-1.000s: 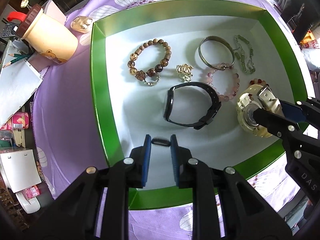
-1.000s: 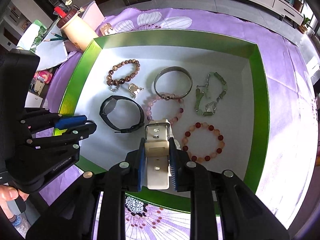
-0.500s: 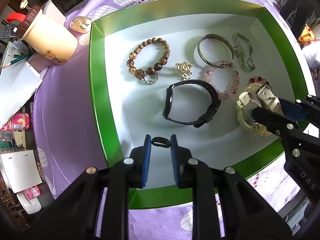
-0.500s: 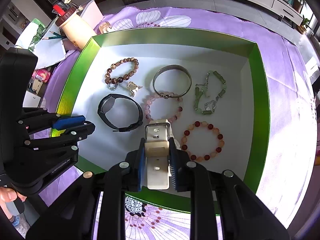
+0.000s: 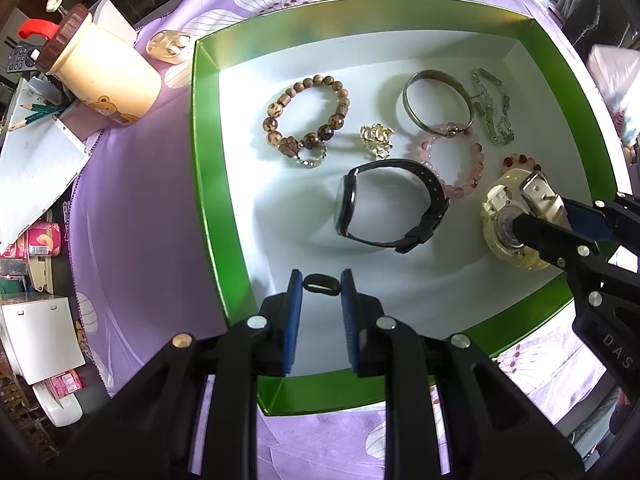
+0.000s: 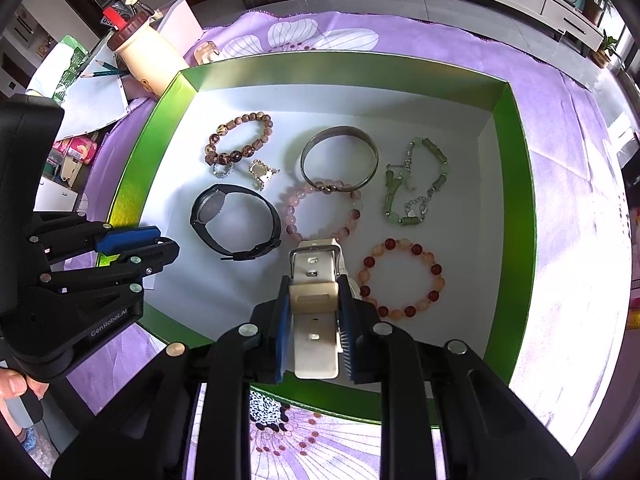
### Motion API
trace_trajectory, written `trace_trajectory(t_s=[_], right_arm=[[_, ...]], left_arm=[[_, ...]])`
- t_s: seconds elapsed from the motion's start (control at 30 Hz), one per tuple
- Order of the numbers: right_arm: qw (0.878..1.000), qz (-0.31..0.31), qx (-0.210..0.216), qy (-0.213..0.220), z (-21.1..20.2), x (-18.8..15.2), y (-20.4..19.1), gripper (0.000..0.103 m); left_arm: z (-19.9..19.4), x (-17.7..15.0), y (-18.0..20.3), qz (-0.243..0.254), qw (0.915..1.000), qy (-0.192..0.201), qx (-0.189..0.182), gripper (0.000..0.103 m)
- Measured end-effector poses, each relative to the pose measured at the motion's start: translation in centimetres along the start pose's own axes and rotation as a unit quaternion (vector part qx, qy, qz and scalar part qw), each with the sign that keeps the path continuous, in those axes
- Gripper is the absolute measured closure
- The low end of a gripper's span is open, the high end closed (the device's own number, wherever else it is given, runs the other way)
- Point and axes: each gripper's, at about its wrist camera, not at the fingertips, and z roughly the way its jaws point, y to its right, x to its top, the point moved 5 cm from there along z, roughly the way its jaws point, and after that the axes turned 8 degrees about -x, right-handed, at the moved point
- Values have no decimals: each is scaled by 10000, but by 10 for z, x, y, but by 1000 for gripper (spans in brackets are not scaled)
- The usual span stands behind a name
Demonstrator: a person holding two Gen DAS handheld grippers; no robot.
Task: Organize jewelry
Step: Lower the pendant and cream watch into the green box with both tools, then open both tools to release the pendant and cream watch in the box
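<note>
No shift: purple tablecloth (image 5: 132,208), seemingly living-room.

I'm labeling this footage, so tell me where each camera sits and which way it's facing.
Left wrist: on the left gripper, looking down into the green tray; its fingers pinch a small dark ring.
Right wrist: on the right gripper, tilted down over the tray; its fingers clamp the cream watch by its strap.
Shared: tray, black watch, each other's gripper.

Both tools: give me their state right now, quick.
Left tool: shut on a small dark ring.
Right tool: shut on the cream watch by its strap.
</note>
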Motion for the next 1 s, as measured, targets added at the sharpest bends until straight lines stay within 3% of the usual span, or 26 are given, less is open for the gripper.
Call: trace_trajectory(t_s=[0.43,0.87,1.0], right_arm=[[9999,88,-42,109,-7,5,2,80],[9997,92,-145,194,-17,3,7,79],[9994,149,-179,255,-26,4,10,71]], left_arm=[[-9,1,2,33,10000,81,-3,82],[-25,-5,6,15,9997,230,14,48],[-34,-7,7,1,9996,284,-16,40]])
